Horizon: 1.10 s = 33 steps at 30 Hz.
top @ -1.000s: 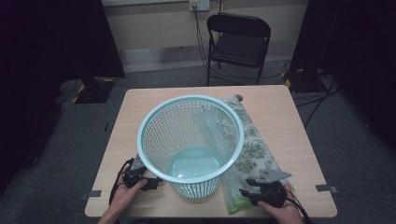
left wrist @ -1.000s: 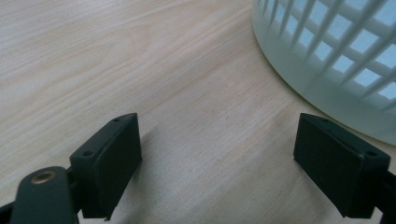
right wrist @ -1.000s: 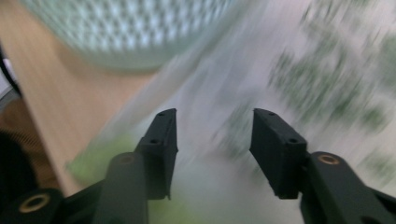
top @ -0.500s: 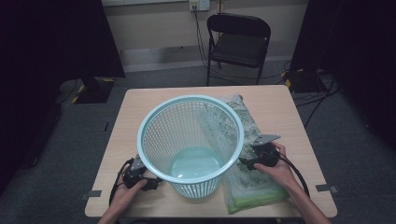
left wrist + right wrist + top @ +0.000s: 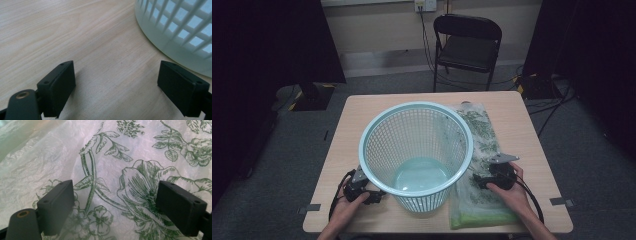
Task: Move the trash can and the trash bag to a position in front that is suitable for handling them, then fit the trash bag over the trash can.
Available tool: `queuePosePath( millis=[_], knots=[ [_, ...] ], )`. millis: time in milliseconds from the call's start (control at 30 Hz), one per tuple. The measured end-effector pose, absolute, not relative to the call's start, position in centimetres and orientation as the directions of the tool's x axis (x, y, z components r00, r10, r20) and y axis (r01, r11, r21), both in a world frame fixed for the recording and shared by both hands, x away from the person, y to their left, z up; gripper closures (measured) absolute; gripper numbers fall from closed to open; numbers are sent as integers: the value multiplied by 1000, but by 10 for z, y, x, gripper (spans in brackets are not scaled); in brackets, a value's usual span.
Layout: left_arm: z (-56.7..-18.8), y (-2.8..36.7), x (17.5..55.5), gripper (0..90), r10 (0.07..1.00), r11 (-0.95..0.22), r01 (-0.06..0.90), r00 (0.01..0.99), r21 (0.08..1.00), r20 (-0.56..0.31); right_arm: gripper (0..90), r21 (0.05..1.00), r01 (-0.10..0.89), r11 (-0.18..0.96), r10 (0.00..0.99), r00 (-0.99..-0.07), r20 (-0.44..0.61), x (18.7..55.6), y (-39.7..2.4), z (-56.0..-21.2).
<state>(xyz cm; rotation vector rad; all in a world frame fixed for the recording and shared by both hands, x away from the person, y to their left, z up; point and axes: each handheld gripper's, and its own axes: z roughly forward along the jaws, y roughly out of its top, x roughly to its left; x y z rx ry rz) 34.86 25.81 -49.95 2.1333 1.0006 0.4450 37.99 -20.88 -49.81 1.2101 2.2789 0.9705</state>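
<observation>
Floral-printed translucent plastic bag [image 5: 479,165] lies flat on the wooden tabletop [image 5: 522,125], right of the pale blue mesh plastic basket [image 5: 416,150].
Right hand-held gripper [image 5: 115,207] hovers over it, jaws just opened wide, nothing pinched; left hand-held gripper [image 5: 116,90] rests spread beside the basket.

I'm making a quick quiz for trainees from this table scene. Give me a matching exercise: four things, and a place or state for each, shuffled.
Things:
1. basket
2. flower-print bag
3. left gripper
4. chair

Places or states:
A. beyond the table's far edge
B. open over bare wood beside the basket
C. upright mid-table
D. flat, right of the basket

Pairs: 1-C, 2-D, 3-B, 4-A
</observation>
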Motion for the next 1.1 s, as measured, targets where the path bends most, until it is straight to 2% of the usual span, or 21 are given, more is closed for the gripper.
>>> queuePosePath(
  millis=[133, 233, 400, 467, 633, 700, 867, 1000, 1067, 1100],
  knots=[
    [-500, 257, 349, 139, 775, -423, 524, 632, 739, -4, 147, 713, 568, 411, 820, -573, -15, 361, -210, -496],
    [-500, 255, 350, 115, 776, -426, 529, 631, 734, -4, 173, 713, 569, 410, 816, -578, -7, 360, -215, -490],
    [-500, 256, 350, 111, 773, -427, 527, 634, 735, -6, 165, 749, 569, 340, 866, -499, -15, 395, -230, -476],
    [-500, 256, 350, 112, 773, -425, 528, 634, 735, -8, 168, 744, 588, 318, 883, -470, -6, 422, -238, -472],
    [-500, 256, 351, 115, 772, -427, 526, 635, 735, -7, 166, 738, 613, 281, 902, -430, 14, 452, -245, -476],
    [-499, 258, 352, 152, 779, -417, 527, 627, 741, -7, 171, 733, 628, 261, 914, -405, 21, 467, -247, -481],
    [-499, 261, 353, 156, 788, -377, 546, 614, 749, -51, 190, 725, 649, 229, 920, -387, 55, 483, -249, -486],
    [-496, 260, 356, 194, 796, -393, 557, 605, 732, -33, 191, 715, 656, 243, 916, -397, 53, 488, -244, -491],
    [-495, 259, 358, 196, 806, -373, 571, 590, 731, -49, 206, 707, 657, 262, 918, -396, 28, 488, -239, -493],
    [-494, 260, 359, 203, 809, -365, 576, 585, 731, -57, 242, 704, 656, 272, 919, -394, 11, 487, -236, -493]
  ],
)
